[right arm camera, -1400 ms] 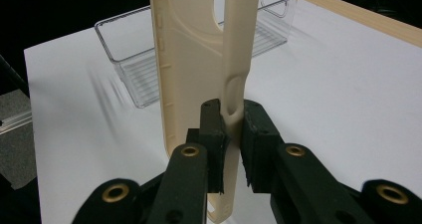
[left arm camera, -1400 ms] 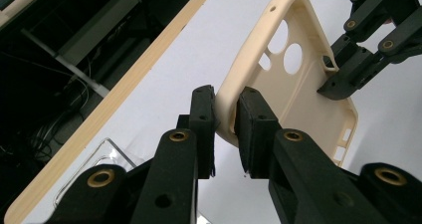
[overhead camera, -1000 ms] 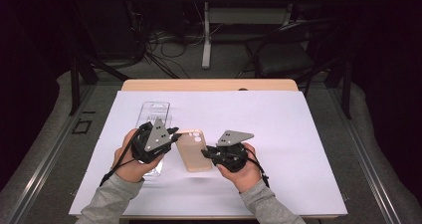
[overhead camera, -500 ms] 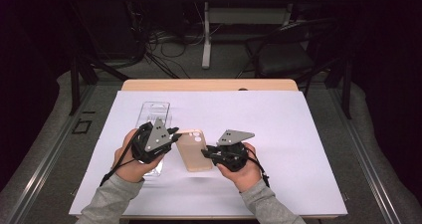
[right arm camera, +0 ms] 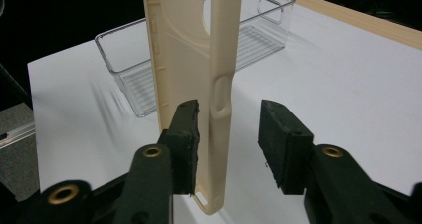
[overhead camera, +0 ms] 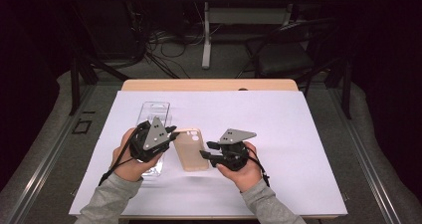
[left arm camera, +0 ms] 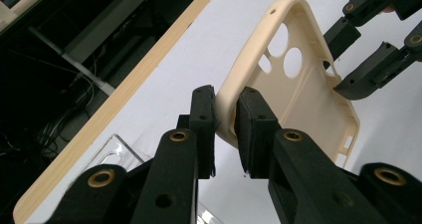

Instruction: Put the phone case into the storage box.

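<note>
The left gripper pinched the phone case by its side wall, while the right gripper, jaws just opening, straddled the opposite edge without clamping it.

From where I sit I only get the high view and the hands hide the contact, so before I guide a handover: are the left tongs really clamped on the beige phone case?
Observer: Yes. In the left gripper view the left tongs pinch the side rim of the phone case.
Operator: And the right tongs?
Observer: The right tongs have just been opening. The case edge stands between the pads; the right-hand pad is clear of it, the other close beside it.
Operator: Anything behind the case?
Observer: A clear plastic tray sits on the white sheet, empty as far as I can see.
</note>
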